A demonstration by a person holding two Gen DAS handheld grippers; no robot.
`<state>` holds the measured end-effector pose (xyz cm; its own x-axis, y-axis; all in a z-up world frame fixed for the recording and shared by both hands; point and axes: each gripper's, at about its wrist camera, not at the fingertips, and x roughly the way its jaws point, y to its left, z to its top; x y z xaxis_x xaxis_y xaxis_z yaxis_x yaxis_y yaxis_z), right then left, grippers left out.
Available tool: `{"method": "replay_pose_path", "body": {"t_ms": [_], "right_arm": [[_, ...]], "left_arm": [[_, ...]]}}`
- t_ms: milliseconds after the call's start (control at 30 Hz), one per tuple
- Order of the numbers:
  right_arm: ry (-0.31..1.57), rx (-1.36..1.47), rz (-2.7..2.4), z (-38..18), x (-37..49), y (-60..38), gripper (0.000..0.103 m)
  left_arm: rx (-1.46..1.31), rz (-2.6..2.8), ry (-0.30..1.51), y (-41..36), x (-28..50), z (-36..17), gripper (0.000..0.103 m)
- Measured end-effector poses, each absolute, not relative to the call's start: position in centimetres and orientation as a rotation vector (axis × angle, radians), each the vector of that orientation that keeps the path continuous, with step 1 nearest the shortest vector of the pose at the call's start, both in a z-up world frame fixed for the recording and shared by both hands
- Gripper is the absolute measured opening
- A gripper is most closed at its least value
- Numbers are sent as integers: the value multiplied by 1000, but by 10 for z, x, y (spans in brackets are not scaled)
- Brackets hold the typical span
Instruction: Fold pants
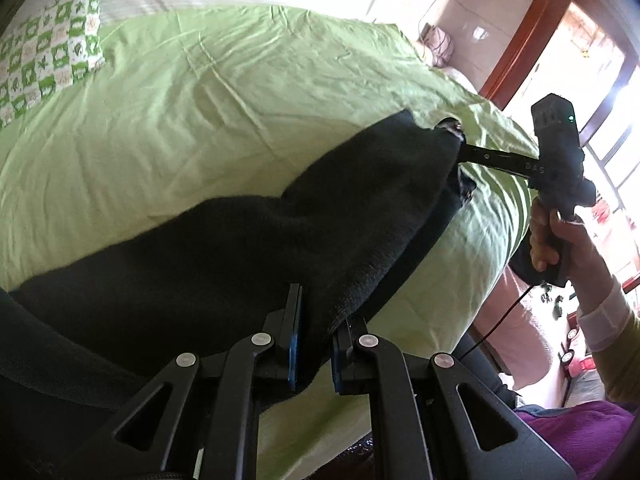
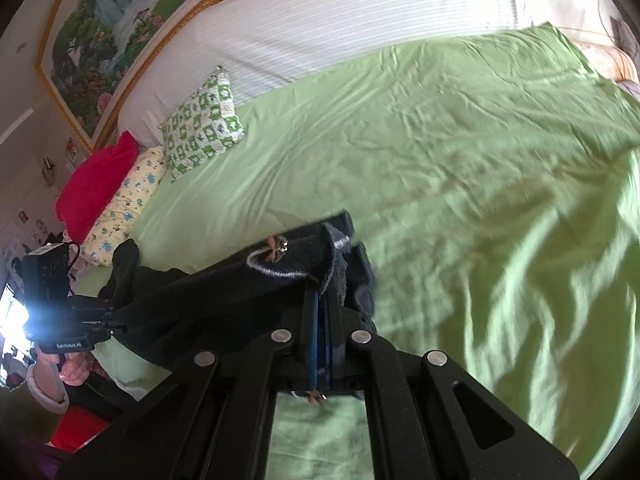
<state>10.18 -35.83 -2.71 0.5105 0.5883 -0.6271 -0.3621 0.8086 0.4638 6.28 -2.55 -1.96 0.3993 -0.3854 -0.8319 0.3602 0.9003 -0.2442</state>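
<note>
Dark fleece pants (image 1: 224,256) hang stretched over the near side of a bed with a green sheet (image 1: 200,112). My left gripper (image 1: 316,312) is shut on a thick fold of the cloth, which fills the gap between its blue pads. In the left wrist view my right gripper (image 1: 456,140) pinches the pants' far corner, a hand (image 1: 548,236) holding its handle. From the right wrist view, my right gripper (image 2: 324,292) is shut on the pants (image 2: 240,292) at an edge with grey trim and a small bow (image 2: 276,248). The left gripper (image 2: 108,322) holds the other end.
A green-and-white patterned pillow (image 2: 202,122) lies at the head of the bed, with a yellow pillow (image 2: 128,204) and a red cushion (image 2: 94,184) beside it. A white headboard (image 2: 320,20) and a framed painting (image 2: 120,8) stand behind. Purple cloth (image 1: 576,432) lies near the bed's edge.
</note>
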Motion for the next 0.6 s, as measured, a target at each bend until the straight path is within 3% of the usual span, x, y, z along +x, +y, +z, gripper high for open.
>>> {"method": "replay_pose_path", "body": {"t_ms": [333, 433, 500, 600], "right_arm": [[919, 282, 525, -44, 85, -356, 3], [936, 306, 505, -45, 79, -357, 5], [918, 289, 494, -37, 72, -356, 8], [887, 281, 477, -24, 61, -359, 17]], "left_arm": [[-57, -458, 1094, -22, 58, -44, 11], [-75, -451, 1094, -21, 53, -45, 22], [-99, -457, 1082, -17, 48, -42, 36], [-122, -442, 1060, -8, 39, -37, 43]]}}
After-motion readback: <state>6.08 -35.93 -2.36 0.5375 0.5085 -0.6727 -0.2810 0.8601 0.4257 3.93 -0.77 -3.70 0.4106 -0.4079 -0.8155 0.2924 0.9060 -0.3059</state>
